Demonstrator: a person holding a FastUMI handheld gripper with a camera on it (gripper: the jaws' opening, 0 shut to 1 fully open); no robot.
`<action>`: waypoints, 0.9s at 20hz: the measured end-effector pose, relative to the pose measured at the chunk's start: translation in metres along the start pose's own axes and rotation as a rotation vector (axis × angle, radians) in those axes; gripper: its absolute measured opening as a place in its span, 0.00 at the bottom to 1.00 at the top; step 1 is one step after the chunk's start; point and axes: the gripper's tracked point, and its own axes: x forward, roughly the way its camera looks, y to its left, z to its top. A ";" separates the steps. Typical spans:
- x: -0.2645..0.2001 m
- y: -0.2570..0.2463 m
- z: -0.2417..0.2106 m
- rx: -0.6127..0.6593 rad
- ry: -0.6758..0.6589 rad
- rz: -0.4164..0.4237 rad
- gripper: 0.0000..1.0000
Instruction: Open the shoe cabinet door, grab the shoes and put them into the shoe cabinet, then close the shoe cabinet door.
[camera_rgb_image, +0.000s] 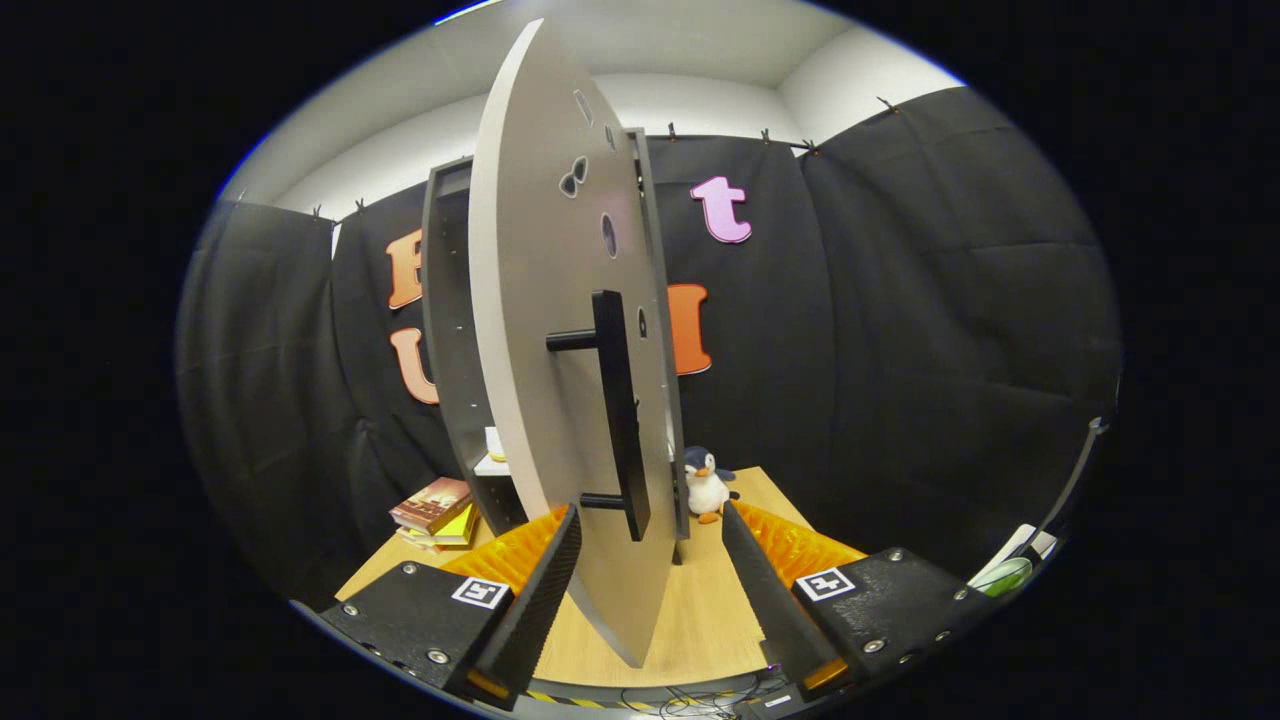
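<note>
The shoe cabinet (447, 330) is a tall dark grey box standing on the wooden table (702, 615). Its light grey door (535, 300) is swung open toward me and I see it almost edge-on. A long black bar handle (617, 400) is on the door's right face. My gripper (650, 512) is open, and the door's lower edge and the bottom end of the handle lie between its fingers. The left finger (545, 580) is close against the door's left face. The right finger (760, 590) stands apart from the door. A pale object (494, 443) shows low inside the cabinet, mostly hidden by the door.
A plush penguin (706, 485) sits on the table just right of the cabinet, beyond the right finger. A stack of books (436, 512) lies left of the cabinet. A green and white object (1005, 575) is off the table to the far right. Black cloth walls surround the booth.
</note>
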 end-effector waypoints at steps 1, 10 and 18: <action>0.002 0.009 -0.001 -0.002 0.001 0.011 0.89; 0.037 0.092 0.005 0.012 -0.024 0.086 0.89; 0.099 0.173 0.022 -0.011 -0.059 0.143 0.91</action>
